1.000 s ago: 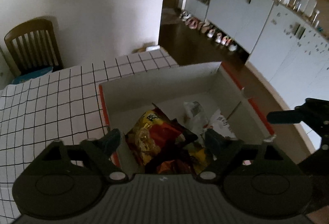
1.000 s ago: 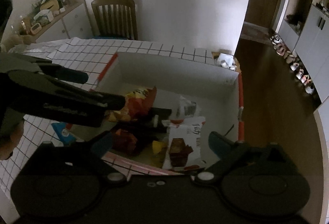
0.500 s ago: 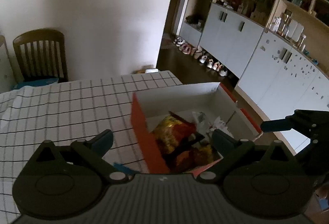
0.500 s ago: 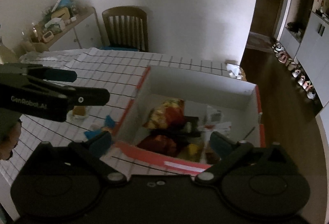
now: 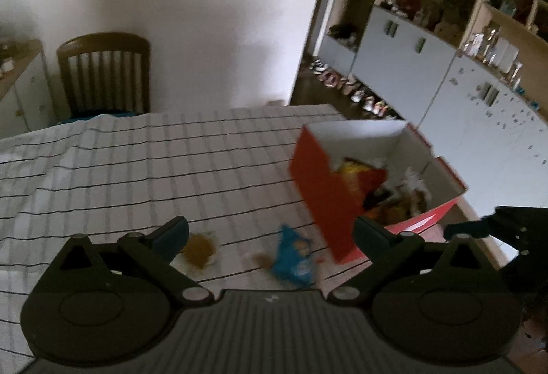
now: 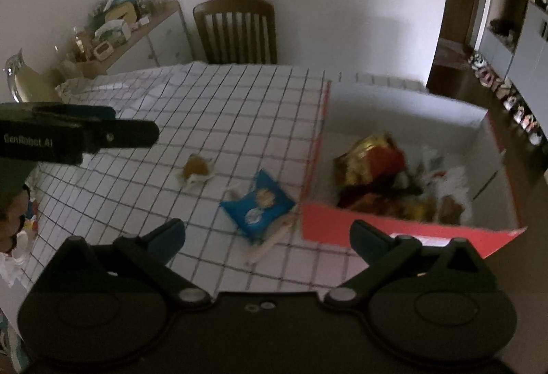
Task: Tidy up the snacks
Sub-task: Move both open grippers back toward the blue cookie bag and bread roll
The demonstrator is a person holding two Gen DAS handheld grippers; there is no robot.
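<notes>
A red cardboard box (image 6: 394,230) with white inner walls stands at the right end of the checked tablecloth (image 6: 212,120) and holds several snack bags (image 6: 373,158). On the cloth to its left lie a blue snack packet (image 6: 258,204) and a brown pastry in a clear wrapper (image 6: 197,166). My right gripper (image 6: 267,237) hovers open just short of the blue packet, empty. My left gripper (image 5: 270,233) is wide open and empty, with the blue packet (image 5: 293,257) and the pastry (image 5: 198,249) just below its fingers. The box (image 5: 322,189) is to its right.
A wooden chair (image 6: 236,31) stands at the table's far side. A cluttered sideboard (image 6: 113,27) and a glass jug (image 6: 17,79) are at the left. White cabinets (image 5: 404,55) and shoes on the floor (image 5: 349,89) are right of the table edge by the box.
Both grippers have drawn back and left, away from the box. The box has slid to the right in both views; the blue packet and pastry have come into view.
</notes>
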